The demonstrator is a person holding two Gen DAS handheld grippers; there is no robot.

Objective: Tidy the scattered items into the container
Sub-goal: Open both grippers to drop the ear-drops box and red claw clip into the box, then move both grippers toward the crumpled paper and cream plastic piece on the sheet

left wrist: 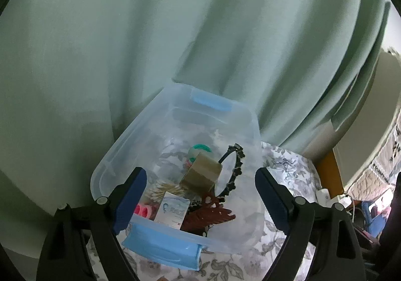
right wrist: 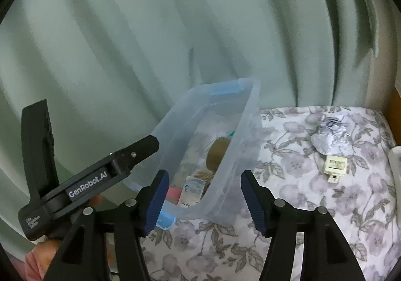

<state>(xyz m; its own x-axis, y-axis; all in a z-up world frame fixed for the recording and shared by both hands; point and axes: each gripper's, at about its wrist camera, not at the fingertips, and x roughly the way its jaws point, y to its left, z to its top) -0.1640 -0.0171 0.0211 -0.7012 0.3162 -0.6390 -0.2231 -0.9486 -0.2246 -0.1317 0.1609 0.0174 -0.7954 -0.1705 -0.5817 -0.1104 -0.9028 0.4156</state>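
A clear plastic container (left wrist: pixel 140 135) with blue handles stands on a floral cloth; it also shows in the right wrist view (right wrist: pixel 240 135). Inside lie a brown tape roll (left wrist: pixel 203 170), a black headband (left wrist: pixel 236 168), a brown hair claw (left wrist: pixel 213 213), cotton swabs (left wrist: pixel 166 189), a small white box (left wrist: pixel 173 209) and pink rollers (left wrist: pixel 142 209). My left gripper (left wrist: pixel 200 203) is open and empty over the container's near end. My right gripper (right wrist: pixel 203 203) is open and empty at the container's near corner. A crumpled paper ball (right wrist: pixel 330 135) and a cream plastic clip (right wrist: pixel 334 164) lie on the cloth, right of the container.
A pale green curtain (left wrist: pixel 175 30) hangs close behind the container. The floral cloth (right wrist: pixel 300 205) spreads to the right. A wooden edge (left wrist: pixel 330 170) and cluttered items (left wrist: pixel 376 208) are at the far right. The left gripper's body (right wrist: pixel 87 180) shows at the left in the right wrist view.
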